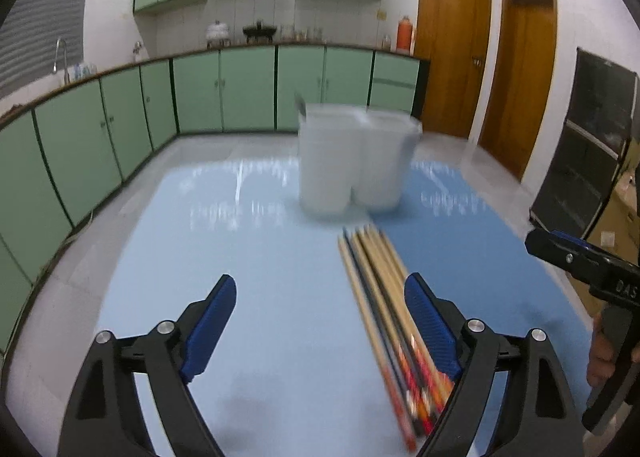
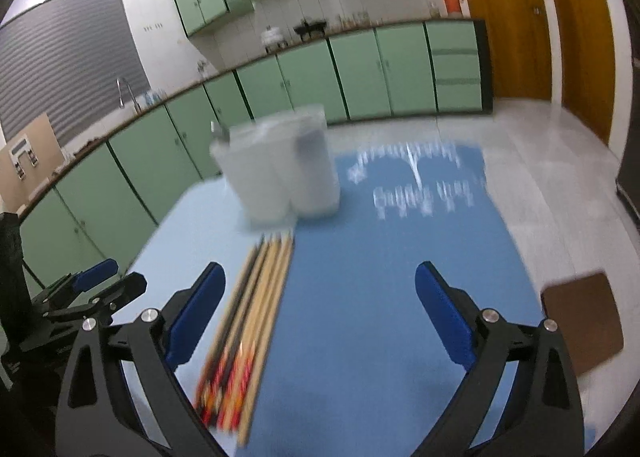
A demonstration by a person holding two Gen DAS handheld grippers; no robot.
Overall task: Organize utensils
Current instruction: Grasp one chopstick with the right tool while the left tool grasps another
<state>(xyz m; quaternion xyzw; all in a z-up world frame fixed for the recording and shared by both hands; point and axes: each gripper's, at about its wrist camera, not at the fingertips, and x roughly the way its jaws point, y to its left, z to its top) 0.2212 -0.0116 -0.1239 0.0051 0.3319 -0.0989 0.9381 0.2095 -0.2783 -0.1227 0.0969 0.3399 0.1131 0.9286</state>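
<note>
A bundle of several wooden chopsticks [image 1: 384, 297] [image 2: 252, 297] with red and black patterned ends lies flat on the blue table. My left gripper [image 1: 320, 281] is open above the table, and the chopsticks pass just inside its right finger without touching the pads. My right gripper [image 2: 320, 269] is open too, with the bundle just inside its left finger. Behind the chopsticks stands a translucent white two-compartment holder [image 1: 352, 161] [image 2: 280, 169]. A metal utensil handle [image 1: 300, 103] sticks up from its left compartment.
The table top [image 1: 240, 257] is light blue on the left and darker blue [image 2: 380, 257] on the right. A brown chair seat [image 2: 584, 321] shows beyond the right edge. A hand [image 1: 600, 353] holds the right gripper's handle. Green kitchen cabinets line the far wall.
</note>
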